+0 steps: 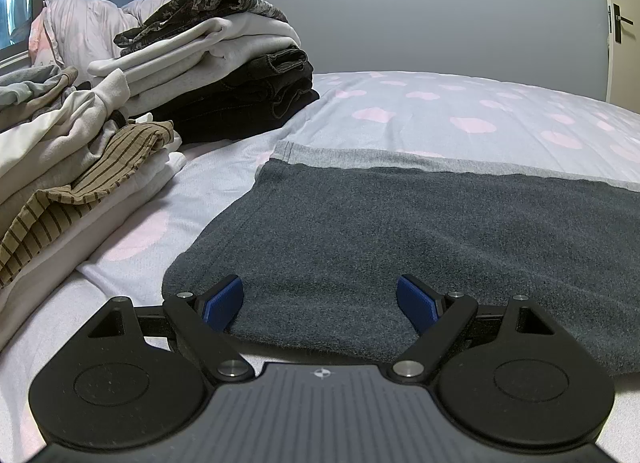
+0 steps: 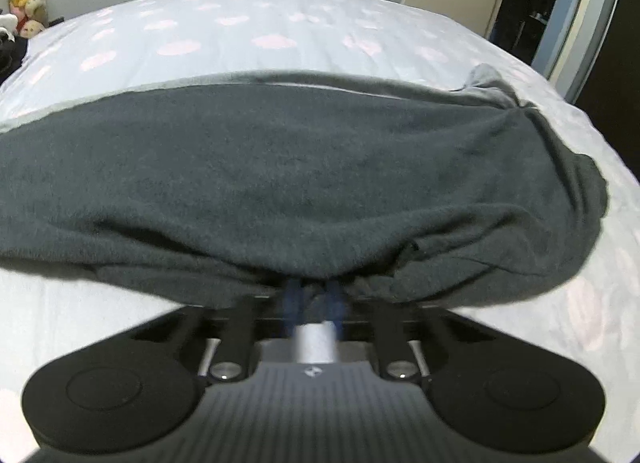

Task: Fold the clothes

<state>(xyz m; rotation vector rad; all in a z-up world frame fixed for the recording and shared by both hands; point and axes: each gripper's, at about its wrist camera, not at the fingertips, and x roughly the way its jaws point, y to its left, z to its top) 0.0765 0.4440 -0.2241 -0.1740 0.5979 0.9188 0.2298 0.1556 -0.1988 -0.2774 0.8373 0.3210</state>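
Fuzzy dark grey garment (image 1: pixel 420 231) lies flat on my bed's pink-spotted sheet (image 1: pixel 460 111); only the left view shows the folded stacks (image 1: pixel 208 63) beside it. My left gripper (image 1: pixel 320 299) spreads its blue jaws wide over the near hem, touching nothing. My right gripper (image 2: pixel 314 295), blurred, has its jaws pinched on the bunched near edge.

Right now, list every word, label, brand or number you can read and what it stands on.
No readable text in either view.
Left gripper: small round emblem on its body, no letters.
Right gripper: similar emblem, blurred.
Dark grey garment: no label or print showing.
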